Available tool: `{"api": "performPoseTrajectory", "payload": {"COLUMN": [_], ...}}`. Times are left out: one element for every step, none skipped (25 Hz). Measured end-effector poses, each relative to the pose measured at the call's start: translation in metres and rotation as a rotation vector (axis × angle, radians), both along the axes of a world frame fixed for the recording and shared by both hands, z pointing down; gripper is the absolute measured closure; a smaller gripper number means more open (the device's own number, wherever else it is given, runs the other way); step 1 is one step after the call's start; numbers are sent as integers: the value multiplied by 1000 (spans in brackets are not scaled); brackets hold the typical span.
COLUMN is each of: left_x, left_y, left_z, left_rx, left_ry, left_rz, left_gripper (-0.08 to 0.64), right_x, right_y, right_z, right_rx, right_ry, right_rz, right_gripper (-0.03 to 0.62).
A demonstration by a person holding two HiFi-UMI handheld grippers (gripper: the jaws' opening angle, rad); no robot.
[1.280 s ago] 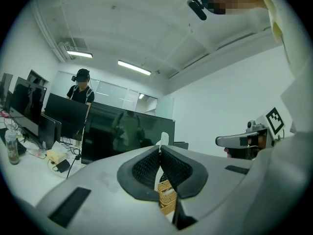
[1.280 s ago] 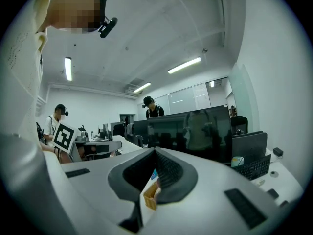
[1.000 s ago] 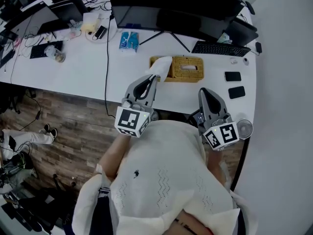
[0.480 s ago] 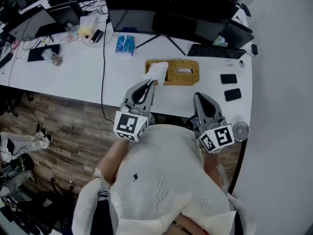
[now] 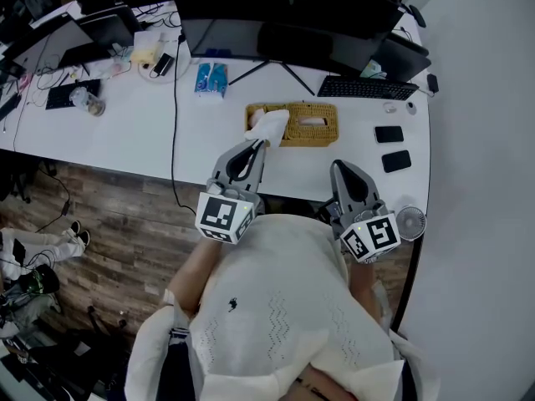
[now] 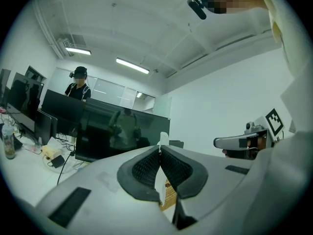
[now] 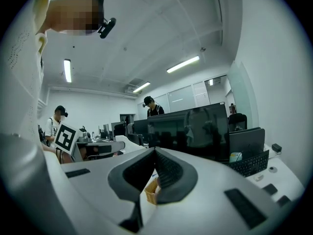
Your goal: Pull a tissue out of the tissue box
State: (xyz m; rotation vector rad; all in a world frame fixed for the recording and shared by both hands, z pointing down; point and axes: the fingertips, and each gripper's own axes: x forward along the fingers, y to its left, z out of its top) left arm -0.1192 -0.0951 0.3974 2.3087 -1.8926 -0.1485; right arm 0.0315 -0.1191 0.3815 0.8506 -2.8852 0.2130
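Note:
A woven yellow tissue box point(image 5: 305, 124) lies on the white desk point(image 5: 125, 132), below the monitors. A white tissue point(image 5: 270, 127) stands up over the box's left end, with my left gripper point(image 5: 258, 144) shut on its lower part. In the left gripper view the tissue point(image 6: 160, 182) runs as a thin white strip between the closed pads of the left gripper point(image 6: 160, 151). My right gripper point(image 5: 339, 167) hovers at the desk's near edge, right of the box, shut and holding nothing. In the right gripper view a corner of the box point(image 7: 150, 190) shows below the right gripper point(image 7: 155, 150).
Dark monitors point(image 5: 284, 15) line the back of the desk. A keyboard point(image 5: 368, 88), two phones point(image 5: 388, 134) and a small fan point(image 5: 412, 222) are to the right. A blue packet point(image 5: 211, 79) and a black cable point(image 5: 175, 98) lie to the left. A person point(image 6: 78, 84) stands behind distant screens.
The left gripper has drawn the tissue slightly back toward the desk's near edge, away from the box. The right gripper has hardly moved. The head view shifted a little.

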Motion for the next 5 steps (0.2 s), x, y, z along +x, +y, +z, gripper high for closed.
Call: {"api": "performPoseTrajectory", "payload": {"left_x": [1, 2, 3, 4, 5], "left_y": [0, 0, 0, 0, 0], "left_z": [1, 2, 2, 3, 3], "left_rx": [-2, -2, -3, -3, -3], "left_ry": [2, 4, 6, 7, 9], "left_rz": [0, 0, 0, 0, -1], "left_gripper": [546, 546, 546, 546, 546], "right_x": [1, 1, 1, 1, 2], "right_y": [0, 0, 0, 0, 0], "right_z": [1, 1, 1, 2, 2], "right_rx": [0, 0, 2, 3, 5], "right_ry": [4, 8, 11, 15, 19], "right_rz": [-3, -6, -12, -17, -24], "right_gripper": [592, 592, 592, 592, 592]}}
